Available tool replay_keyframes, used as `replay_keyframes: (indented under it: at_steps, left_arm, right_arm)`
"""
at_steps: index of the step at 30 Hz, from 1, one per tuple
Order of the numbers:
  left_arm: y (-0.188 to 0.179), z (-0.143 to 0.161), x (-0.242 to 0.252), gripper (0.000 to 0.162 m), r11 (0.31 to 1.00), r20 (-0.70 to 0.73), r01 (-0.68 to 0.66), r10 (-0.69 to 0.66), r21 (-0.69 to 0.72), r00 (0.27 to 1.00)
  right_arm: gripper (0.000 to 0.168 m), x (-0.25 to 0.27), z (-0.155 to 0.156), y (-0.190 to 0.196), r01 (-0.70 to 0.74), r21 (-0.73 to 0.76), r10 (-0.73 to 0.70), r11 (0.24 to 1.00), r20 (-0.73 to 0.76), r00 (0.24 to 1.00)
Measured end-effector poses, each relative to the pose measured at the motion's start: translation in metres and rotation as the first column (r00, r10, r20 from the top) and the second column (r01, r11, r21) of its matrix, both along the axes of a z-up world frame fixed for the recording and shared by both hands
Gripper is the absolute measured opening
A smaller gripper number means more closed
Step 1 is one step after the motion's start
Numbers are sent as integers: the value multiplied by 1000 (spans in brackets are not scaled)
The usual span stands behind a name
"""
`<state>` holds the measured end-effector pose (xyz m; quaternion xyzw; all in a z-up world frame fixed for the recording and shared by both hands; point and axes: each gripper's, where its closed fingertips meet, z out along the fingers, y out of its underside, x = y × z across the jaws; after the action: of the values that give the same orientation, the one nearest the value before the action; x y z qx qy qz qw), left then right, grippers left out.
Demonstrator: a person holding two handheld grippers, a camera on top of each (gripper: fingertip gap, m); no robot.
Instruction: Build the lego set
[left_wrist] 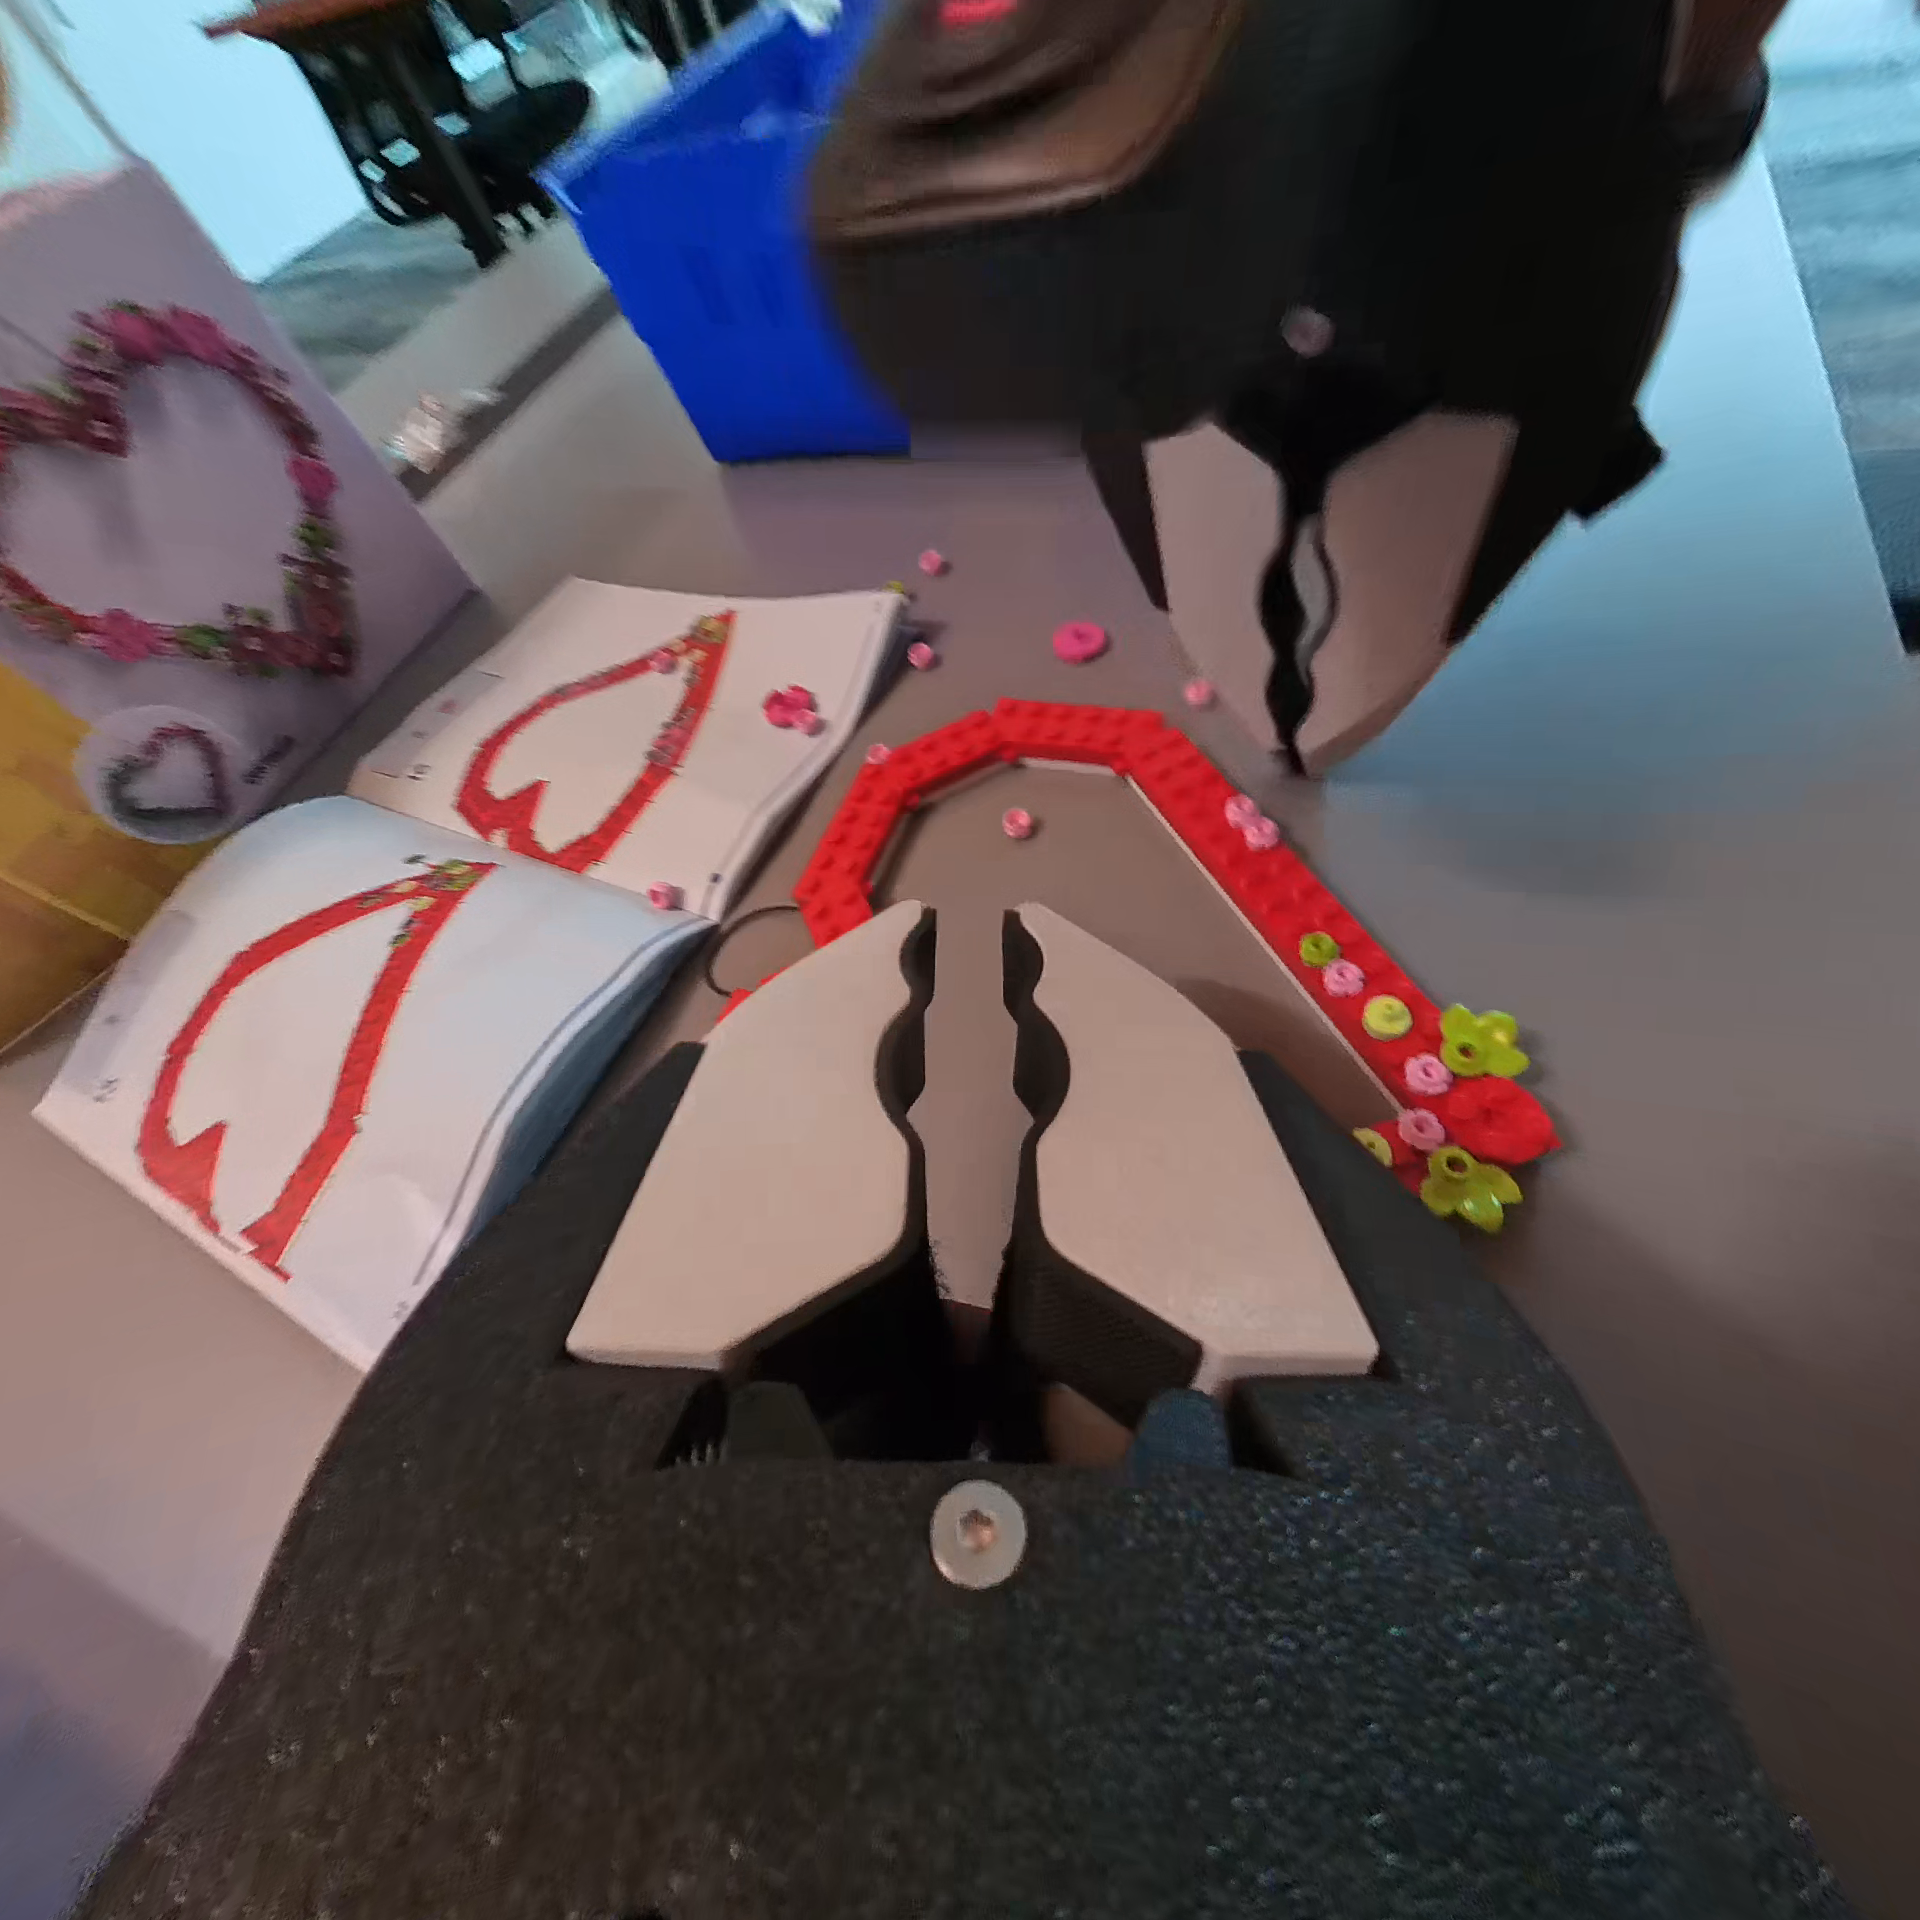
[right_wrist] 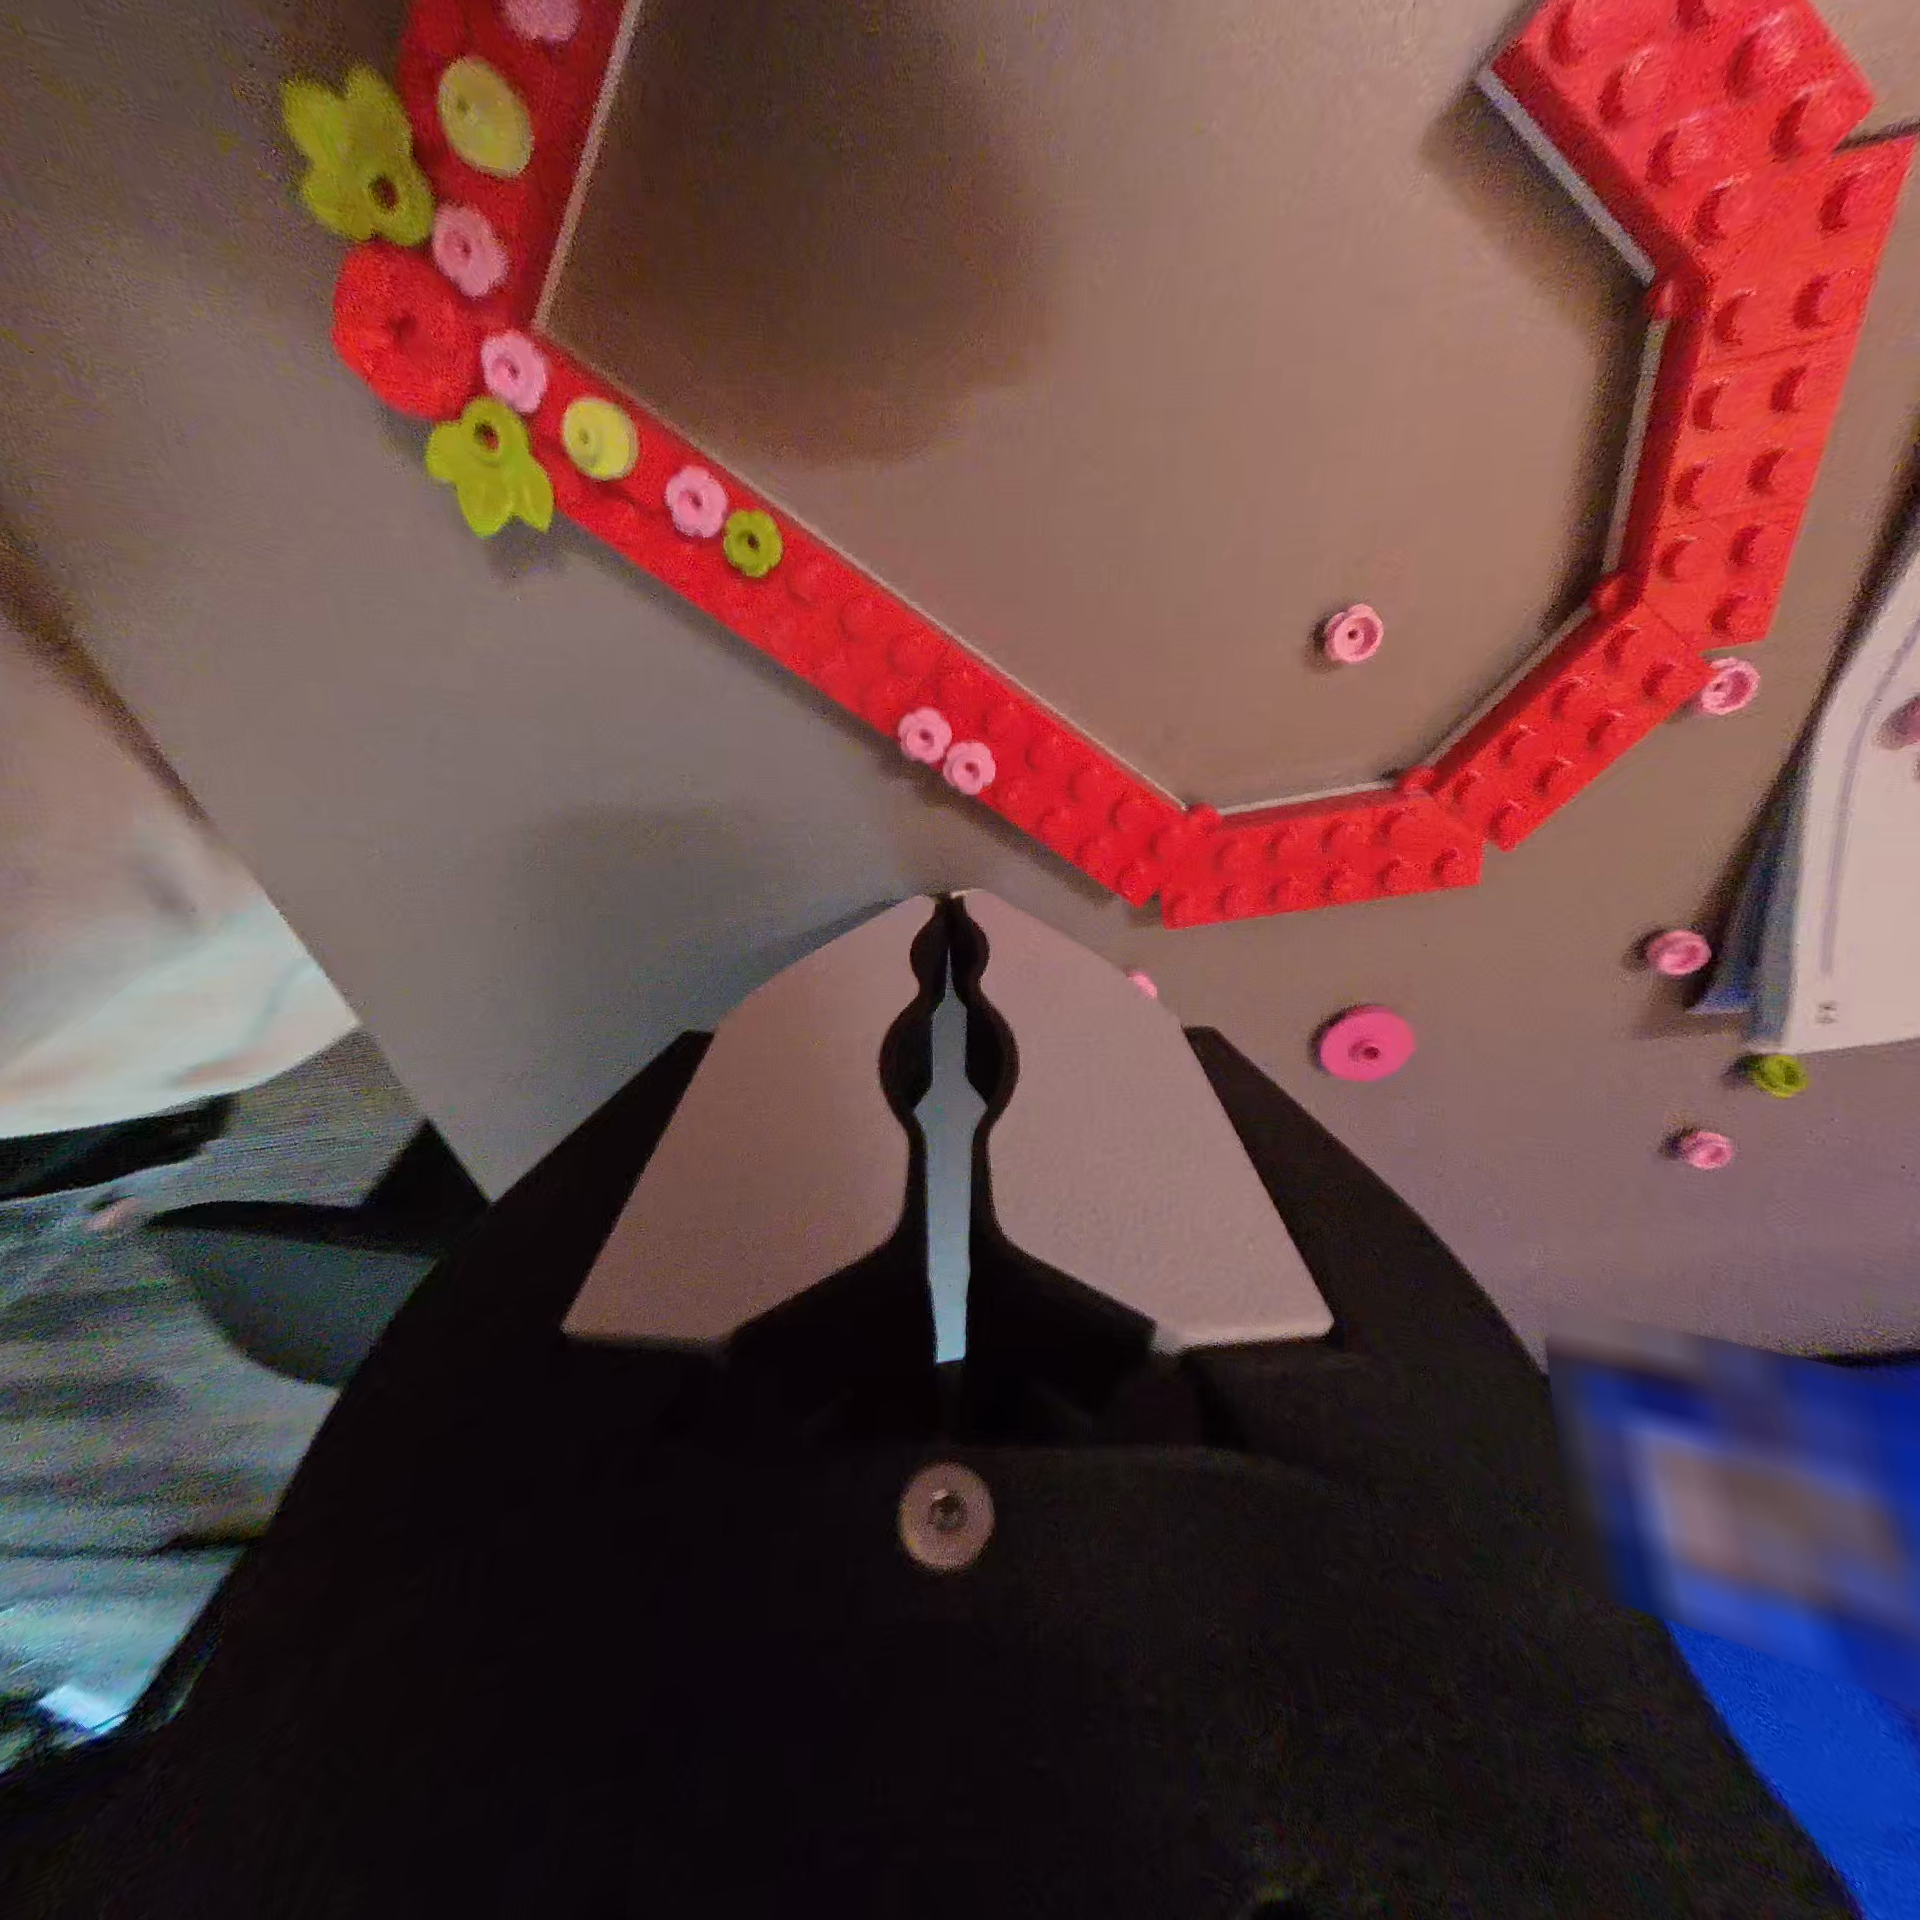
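Note:
A red heart-shaped Lego frame (left_wrist: 1049, 727) lies flat on the grey table and also shows in the right wrist view (right_wrist: 1039, 774). Small pink flowers (right_wrist: 945, 743) and lime pieces (right_wrist: 750, 540) sit on one arm of it, clustered toward the heart's point. My left gripper (left_wrist: 966, 920) hovers over the near part of the frame, slightly open and empty. My right gripper (right_wrist: 951, 912) is shut, its tips down at the table just outside the frame's outer edge; it also shows in the left wrist view (left_wrist: 1294, 753). I see nothing held in it.
Loose pink studs (right_wrist: 1351, 632) and a magenta round plate (right_wrist: 1363, 1044) lie on the table. An open instruction booklet (left_wrist: 416, 935) lies left of the frame, with the set's box (left_wrist: 156, 499) behind it. A blue bin (left_wrist: 727, 270) stands beyond the table edge. My hands' fingertips stand some 11 cm from each other.

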<state>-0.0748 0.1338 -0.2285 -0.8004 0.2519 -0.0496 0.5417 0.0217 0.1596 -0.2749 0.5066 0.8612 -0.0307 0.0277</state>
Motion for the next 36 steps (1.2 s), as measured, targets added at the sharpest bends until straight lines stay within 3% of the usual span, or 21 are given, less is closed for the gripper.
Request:
replay_keyframes:
  at_steps: [2,5,9,12,17,22,27,30,36]
  left_arm:
    - [2,7,-5,11,999,6,-26,26,44,1000]
    - [6,20,-18,12,987,-1,-93,94,129,996]
    - [9,24,-38,12,968,2,-198,200,151,980]
    - [6,12,-57,18,955,-76,-290,294,66,953]
    - [-11,-18,-91,30,868,-238,-476,437,-139,867]
    - [-20,-39,-79,32,854,-133,-420,399,-306,907]
    - [-23,-48,-75,33,839,-38,-385,403,-383,915]
    - [-25,-49,-71,30,839,-21,-375,400,-395,916]
    - [-29,-49,-63,28,840,-3,-361,394,-404,919]
  right_arm:
    - [0,4,4,11,-7,52,10,999,-42,999]
    - [1,-4,29,13,82,-45,-90,996,-206,974]
    - [16,-16,53,22,145,-93,-172,985,-461,871]
    - [21,-23,56,15,174,-162,-237,971,-586,775]
    - [22,-13,39,14,307,-305,-433,901,-608,666]
    - [25,-13,30,17,370,-422,-561,828,-614,555]
    - [27,-19,23,31,439,-450,-628,777,-593,504]
    - [37,-25,21,37,483,-490,-687,726,-558,466]
    - [43,-34,6,39,530,-438,-686,726,-524,506]
